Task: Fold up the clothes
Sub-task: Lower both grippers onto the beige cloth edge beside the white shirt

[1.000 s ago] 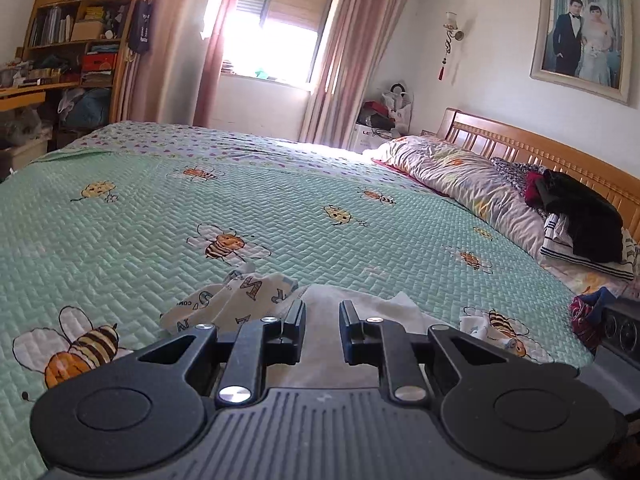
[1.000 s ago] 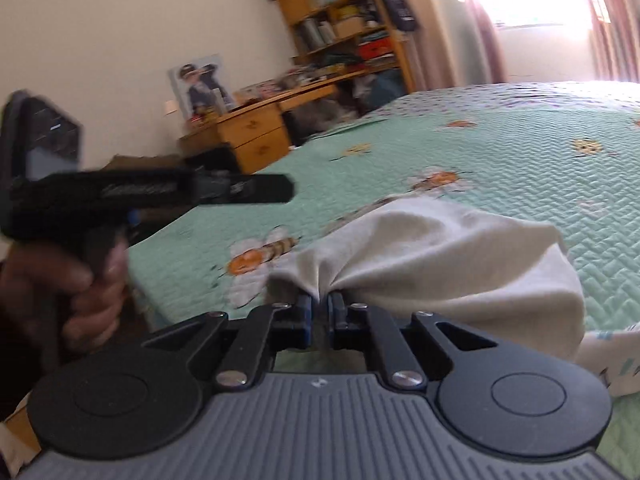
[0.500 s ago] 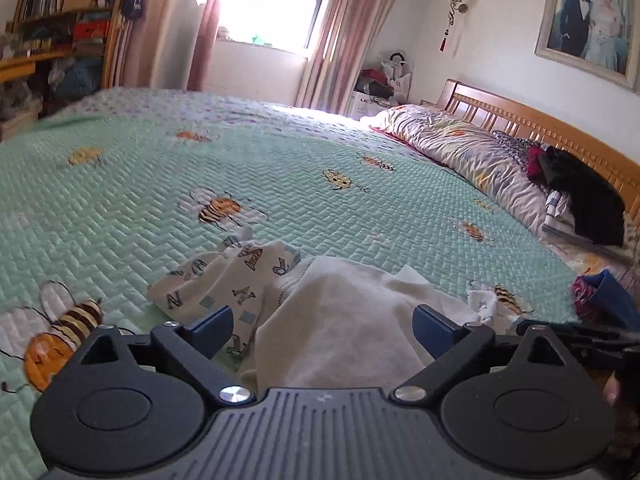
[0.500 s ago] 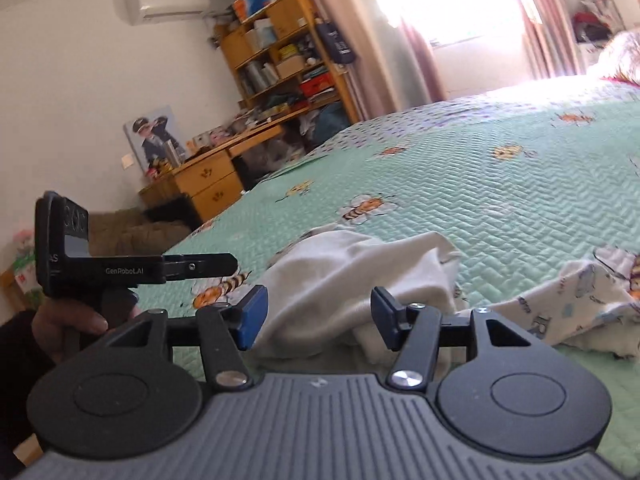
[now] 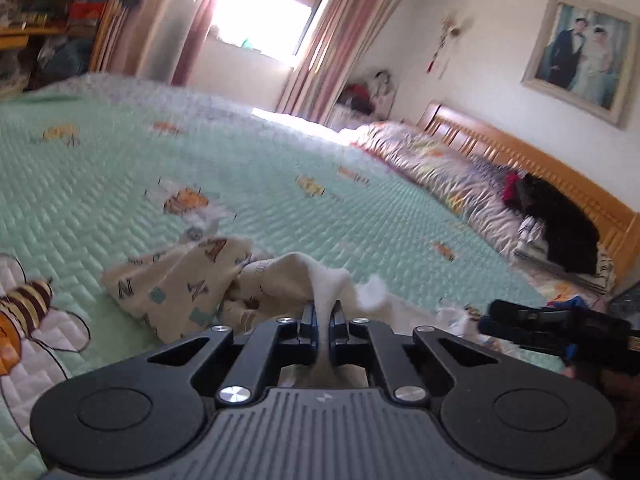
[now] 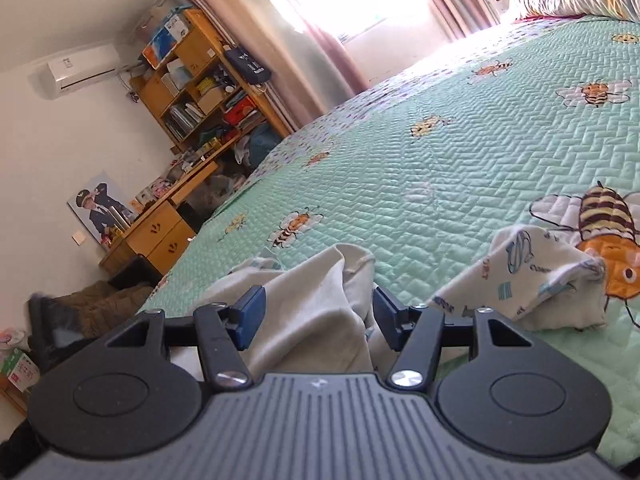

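Bed: a green quilted cover printed with bees is spread across it; bedding and dark clothes are heaped at the headboard end, well apart from the work.

Cream garment: it is found crumpled at the near edge of the bed, partly hanging over that edge in the right wrist view. One ridge of it is drawn up into a peak.

Letter-print cloth: it is left rumpled on the bed, touching the cream garment on the side away from the headboard; it is gripped by nothing.

Left tongs: closed on the raised ridge of the cream garment. Half a second ago they were spread wide over it, so a fresh grip has just been taken.

Right tongs: held apart, with garment folds lying between the blue pads and nothing pinched. A second ago the same fabric was clamped here, so this side has been released.

Meaning for the task: the grip is judged to have been passed from right to left. A second hold by the right tongs is probably needed before an edge can be stretched flat and folded.

Progress: early; no flat fold is seen yet.
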`<state>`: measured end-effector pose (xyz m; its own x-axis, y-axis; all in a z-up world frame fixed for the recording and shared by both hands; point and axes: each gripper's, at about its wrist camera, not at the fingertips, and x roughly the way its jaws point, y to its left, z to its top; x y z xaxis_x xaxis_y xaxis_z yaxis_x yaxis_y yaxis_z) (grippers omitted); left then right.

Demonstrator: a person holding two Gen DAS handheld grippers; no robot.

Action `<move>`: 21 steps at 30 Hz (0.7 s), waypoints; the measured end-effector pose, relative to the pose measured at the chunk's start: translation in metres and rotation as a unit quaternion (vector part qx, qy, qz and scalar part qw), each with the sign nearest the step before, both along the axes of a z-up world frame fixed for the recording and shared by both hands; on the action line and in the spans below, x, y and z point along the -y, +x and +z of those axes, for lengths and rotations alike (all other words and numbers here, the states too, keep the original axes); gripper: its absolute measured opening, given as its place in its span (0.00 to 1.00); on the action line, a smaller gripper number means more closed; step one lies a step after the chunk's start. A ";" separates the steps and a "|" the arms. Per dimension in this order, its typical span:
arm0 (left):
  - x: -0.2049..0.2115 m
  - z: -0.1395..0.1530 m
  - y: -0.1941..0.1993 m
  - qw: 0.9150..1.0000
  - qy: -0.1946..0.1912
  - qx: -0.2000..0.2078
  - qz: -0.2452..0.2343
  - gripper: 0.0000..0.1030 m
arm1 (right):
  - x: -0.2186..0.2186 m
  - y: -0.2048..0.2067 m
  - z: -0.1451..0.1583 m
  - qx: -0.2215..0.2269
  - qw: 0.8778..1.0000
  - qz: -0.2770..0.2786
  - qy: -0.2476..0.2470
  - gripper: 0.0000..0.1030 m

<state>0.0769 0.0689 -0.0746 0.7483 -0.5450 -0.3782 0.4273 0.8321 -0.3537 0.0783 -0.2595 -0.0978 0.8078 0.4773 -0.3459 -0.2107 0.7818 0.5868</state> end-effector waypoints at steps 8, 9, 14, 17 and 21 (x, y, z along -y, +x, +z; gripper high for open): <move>-0.051 -0.019 -0.046 0.997 0.024 -0.064 0.027 0.05 | -0.036 0.036 -0.002 -0.003 0.997 0.073 0.004 0.63; -0.052 -0.024 -0.047 0.997 0.023 -0.073 0.031 0.06 | -0.044 0.043 -0.007 -0.013 0.996 0.086 0.000 0.65; -0.049 -0.037 -0.045 0.995 0.016 -0.086 0.037 0.09 | -0.082 0.042 -0.020 -0.029 0.992 0.107 -0.061 0.28; -0.046 -0.039 -0.041 0.996 0.017 -0.084 0.033 0.09 | -0.095 0.015 -0.004 0.014 0.983 0.162 -0.090 0.09; -0.048 -0.046 -0.039 0.994 0.011 -0.096 0.043 0.10 | -0.103 -0.022 0.006 0.025 0.964 0.244 -0.100 0.10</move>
<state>0.0380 0.1170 -0.1205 0.7052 -0.4711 -0.5299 0.2802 0.8716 -0.4022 0.0567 -0.1561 -0.0921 0.5212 0.7333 -0.4366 -0.6064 0.6782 0.4151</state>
